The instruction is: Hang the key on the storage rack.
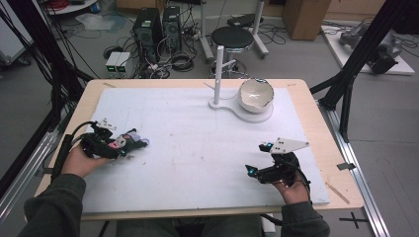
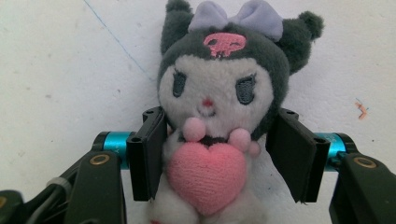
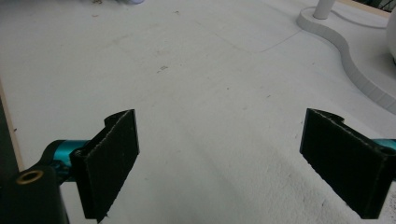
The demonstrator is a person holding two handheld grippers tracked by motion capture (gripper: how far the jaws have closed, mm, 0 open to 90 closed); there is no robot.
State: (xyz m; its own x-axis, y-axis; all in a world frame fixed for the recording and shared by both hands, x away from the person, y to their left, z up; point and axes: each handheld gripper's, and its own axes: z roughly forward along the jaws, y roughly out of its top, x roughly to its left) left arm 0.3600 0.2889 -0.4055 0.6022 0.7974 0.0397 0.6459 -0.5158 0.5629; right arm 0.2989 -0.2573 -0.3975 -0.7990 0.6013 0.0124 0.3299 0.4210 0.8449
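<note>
A plush toy [image 1: 132, 139] [image 2: 215, 102] with a dark hood, a lilac bow and a pink heart lies on the white mat [image 1: 197, 143] at the left. My left gripper [image 1: 129, 143] [image 2: 222, 119] straddles its body. One pad touches the toy's side, the other stands just off it, and the toy is not squeezed. At the front right, my right gripper [image 1: 257, 158] [image 3: 219, 114] rests low over bare mat, jaws wide apart with nothing between them.
At the back of the mat a white bowl [image 1: 256, 94] with a chipped rim sits on a white base [image 1: 242, 112] [image 3: 336, 42], which also carries an upright post [image 1: 218, 69]. The wooden table edge [image 1: 321, 123] frames the mat.
</note>
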